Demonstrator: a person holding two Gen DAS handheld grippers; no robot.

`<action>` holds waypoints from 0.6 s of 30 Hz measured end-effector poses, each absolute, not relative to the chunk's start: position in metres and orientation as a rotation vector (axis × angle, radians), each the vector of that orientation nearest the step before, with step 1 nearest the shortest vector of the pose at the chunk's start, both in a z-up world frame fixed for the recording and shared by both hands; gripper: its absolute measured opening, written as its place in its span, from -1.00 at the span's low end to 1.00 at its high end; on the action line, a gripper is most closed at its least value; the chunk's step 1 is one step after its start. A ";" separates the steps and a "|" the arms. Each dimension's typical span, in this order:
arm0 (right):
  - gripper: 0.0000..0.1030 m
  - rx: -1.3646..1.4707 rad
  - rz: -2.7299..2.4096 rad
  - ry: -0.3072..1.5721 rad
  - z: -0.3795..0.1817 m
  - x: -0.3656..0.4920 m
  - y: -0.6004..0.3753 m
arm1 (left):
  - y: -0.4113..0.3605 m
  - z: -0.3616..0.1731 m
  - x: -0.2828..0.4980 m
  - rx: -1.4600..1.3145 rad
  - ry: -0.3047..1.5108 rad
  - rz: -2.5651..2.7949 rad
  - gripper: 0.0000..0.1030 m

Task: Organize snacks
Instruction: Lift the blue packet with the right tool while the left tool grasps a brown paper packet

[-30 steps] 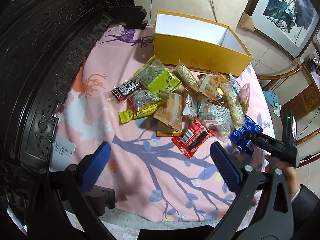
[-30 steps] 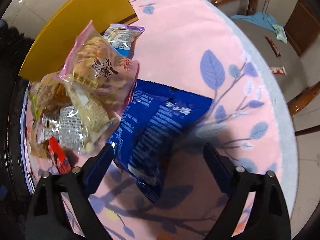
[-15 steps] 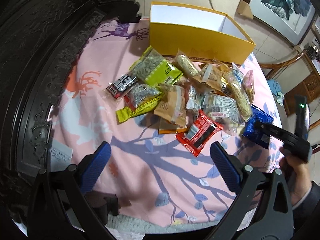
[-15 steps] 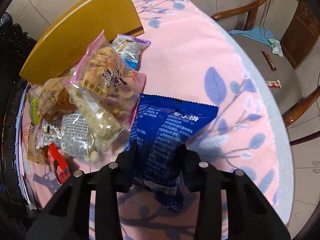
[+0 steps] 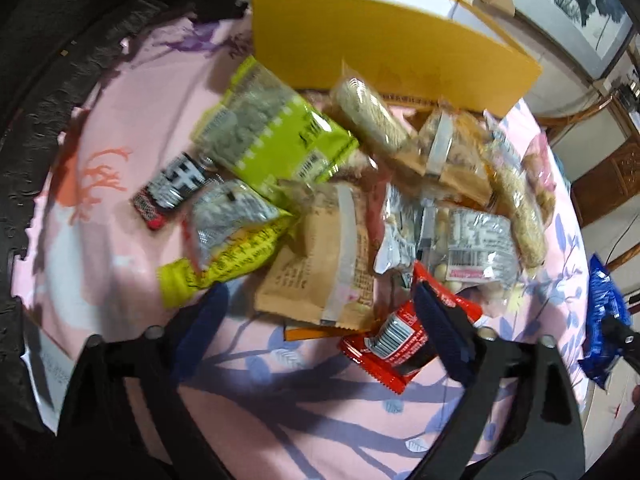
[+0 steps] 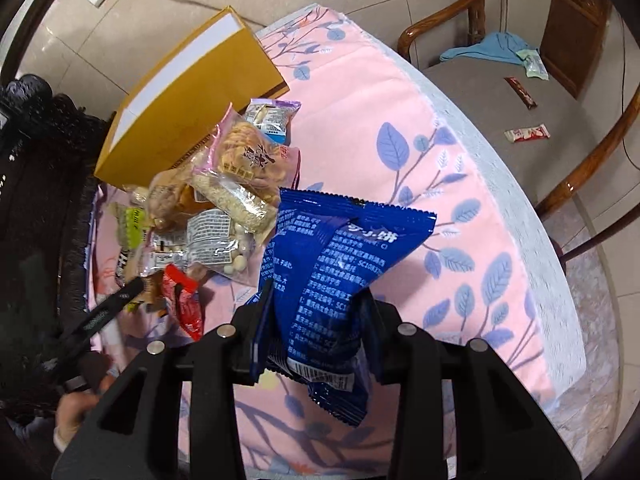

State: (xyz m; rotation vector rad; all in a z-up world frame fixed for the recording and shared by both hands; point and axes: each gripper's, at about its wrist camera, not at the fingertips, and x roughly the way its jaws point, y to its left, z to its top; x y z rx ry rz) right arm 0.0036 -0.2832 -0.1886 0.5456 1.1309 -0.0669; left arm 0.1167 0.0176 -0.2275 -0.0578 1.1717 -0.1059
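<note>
- Right gripper (image 6: 316, 312) pinching blue snack packet (image 6: 340, 264), lifted above pink tablecloth (image 6: 360, 92).
- Left gripper (image 5: 320, 320) spread wide over brown packet (image 5: 324, 264) in snack pile beside yellow box (image 5: 360, 48).

Glossy wrappers on soft matt cloth

The blue snack bag (image 6: 340, 280) at centre frame is shiny, crinkled plastic film; the red packet (image 5: 404, 340) and the lime-green bag (image 5: 276, 136) have the same slick sheen, while the tan packet (image 5: 324, 264) looks matt and papery. The yellow box (image 5: 384, 52) at the top is smooth matt cardboard. The pink cloth (image 6: 460, 208) over the bench looks soft and matt. The chair (image 6: 592, 168) at right is polished, glossy wood. The right gripper (image 6: 316, 320) is matt black plastic.
</note>
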 end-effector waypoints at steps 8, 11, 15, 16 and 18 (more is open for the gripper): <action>-0.24 0.544 -0.002 1.122 -0.182 0.023 -0.297 | 0.020 -0.246 0.116 -0.120 1.196 -0.137 -0.50; -0.24 0.540 0.036 1.117 -0.179 0.029 -0.297 | 0.026 -0.234 0.107 -0.170 1.167 -0.153 -0.62; -0.24 0.523 0.084 1.107 -0.173 0.036 -0.295 | 0.029 -0.211 0.090 -0.178 1.121 -0.165 -0.72; -0.24 0.516 0.096 1.105 -0.171 0.038 -0.295 | 0.030 -0.208 0.086 -0.176 1.118 -0.167 -0.73; -0.24 0.503 0.109 1.107 -0.171 0.043 -0.294 | 0.029 -0.209 0.083 -0.177 1.130 -0.162 -0.73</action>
